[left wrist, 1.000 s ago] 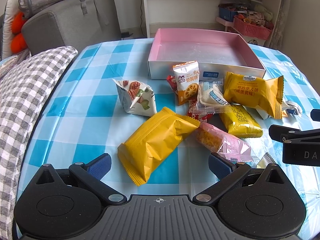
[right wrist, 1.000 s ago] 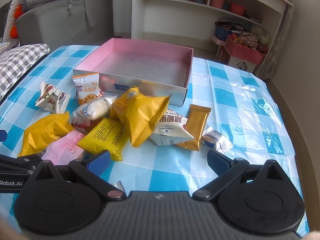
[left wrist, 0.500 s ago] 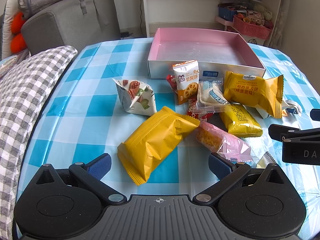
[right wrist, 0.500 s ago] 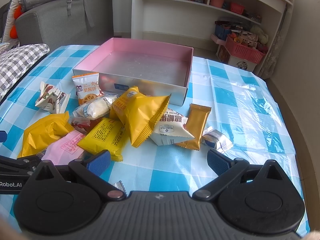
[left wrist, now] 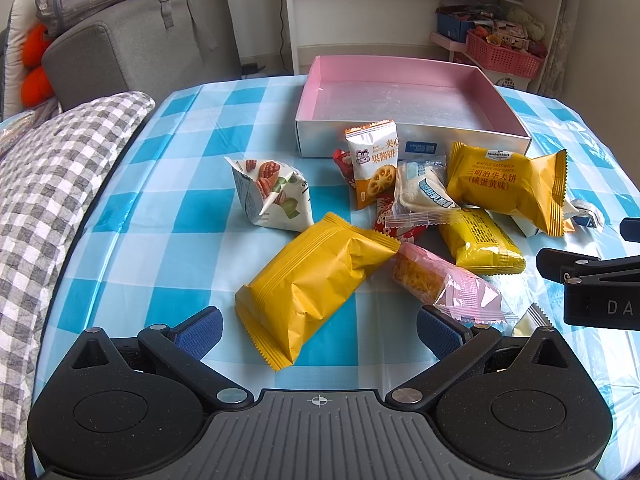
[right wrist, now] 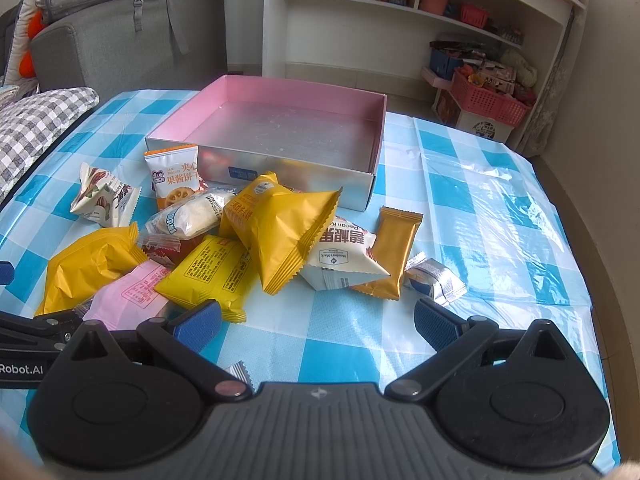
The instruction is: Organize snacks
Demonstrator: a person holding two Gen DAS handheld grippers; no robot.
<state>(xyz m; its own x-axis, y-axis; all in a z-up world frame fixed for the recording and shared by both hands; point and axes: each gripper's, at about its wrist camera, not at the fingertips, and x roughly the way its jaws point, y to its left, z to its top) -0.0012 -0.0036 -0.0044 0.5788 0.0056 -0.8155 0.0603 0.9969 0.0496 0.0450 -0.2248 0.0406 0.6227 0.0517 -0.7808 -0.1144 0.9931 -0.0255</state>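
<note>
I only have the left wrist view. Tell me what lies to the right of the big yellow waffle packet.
Observer: A white pecan packet is tucked under the yellow waffle packet.
Operator: Keep going right.
Observer: A gold bar packet lies touching the pecan packet's right side.
Operator: Report the right gripper.
Observer: The right gripper is open and grips nothing.

From your left gripper (left wrist: 318, 330), the big yellow packet (left wrist: 314, 288) sits dead ahead at 12, pink packet (left wrist: 444, 282) at 1 — bare tablecloth (left wrist: 160, 216) at 10 to 11. The snack pile (right wrist: 256, 240) blocks the pink box (right wrist: 280, 128); the right side's open cloth.
</note>
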